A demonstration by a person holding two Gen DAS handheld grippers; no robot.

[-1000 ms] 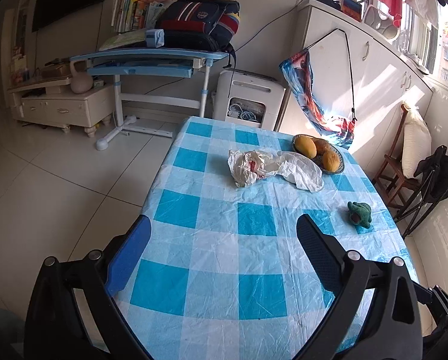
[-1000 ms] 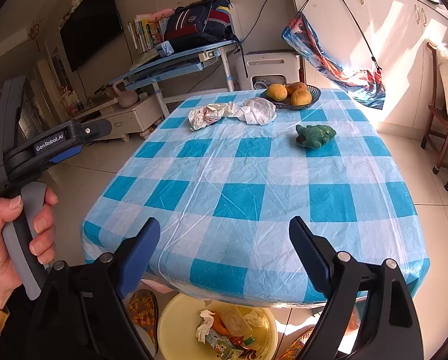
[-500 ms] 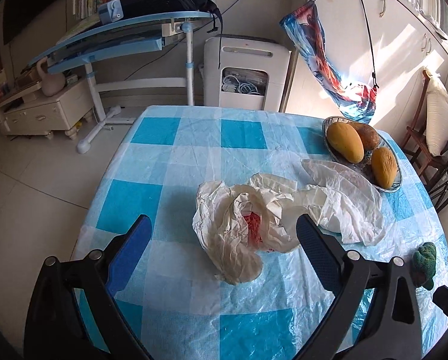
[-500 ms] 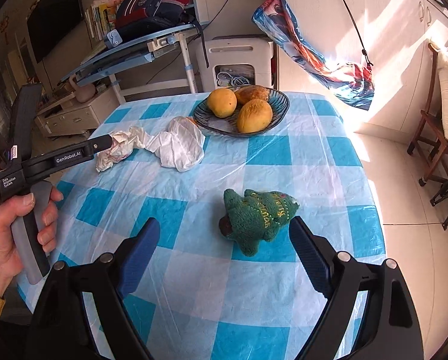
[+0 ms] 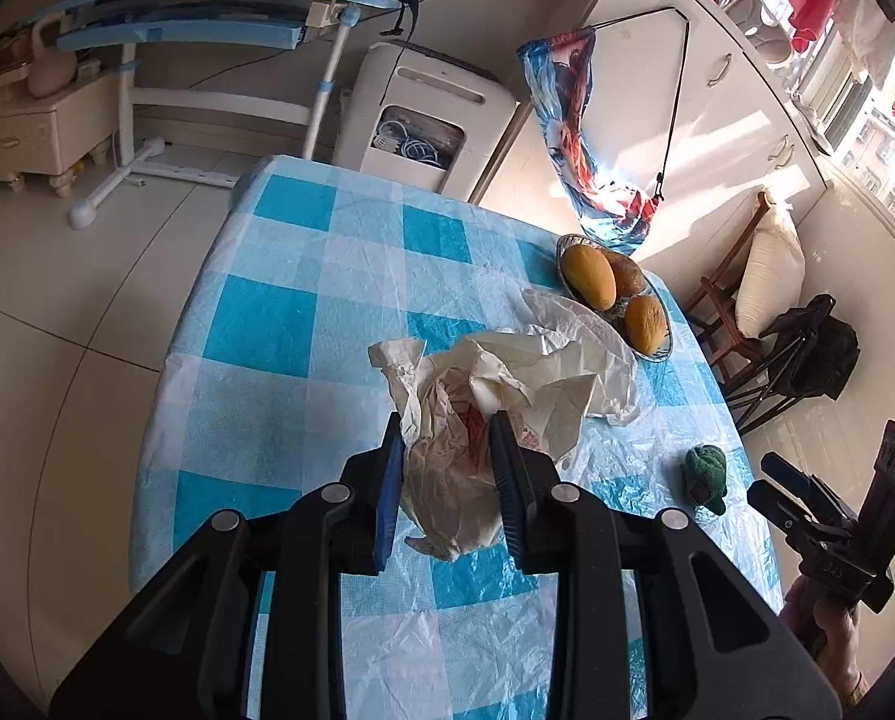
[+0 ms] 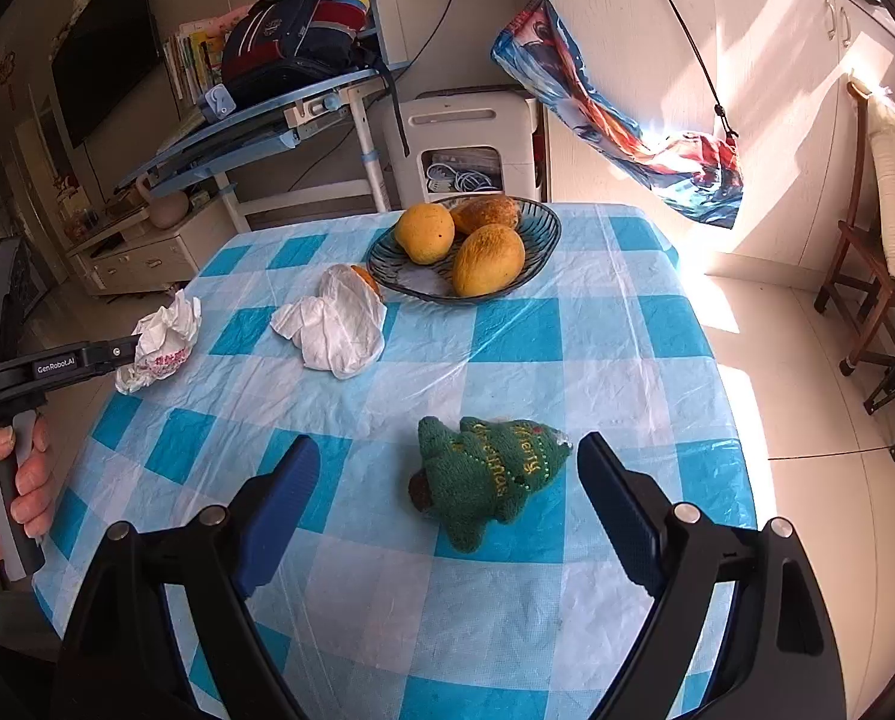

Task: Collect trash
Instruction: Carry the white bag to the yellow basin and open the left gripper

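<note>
My left gripper (image 5: 447, 450) is shut on a crumpled white plastic bag with red print (image 5: 447, 468), seen at the left in the right wrist view (image 6: 162, 342). A second crumpled white bag (image 5: 573, 354) lies just beyond it, also in the right wrist view (image 6: 336, 330), next to the fruit bowl. My right gripper (image 6: 447, 480) is open, its fingers either side of a green knitted toy (image 6: 486, 474) on the blue checked table (image 6: 507, 324). The toy also shows in the left wrist view (image 5: 705, 474).
A dark glass bowl (image 6: 411, 276) holding three mangoes (image 6: 486, 258) stands at the far side of the table. Behind are a blue desk (image 6: 267, 114) with a backpack, a white appliance (image 6: 465, 138) and a wooden chair (image 6: 873, 276) at the right.
My left gripper has closed on the printed white bag and lifted that end away from the second bag. My right gripper has moved a little closer to the green toy.
</note>
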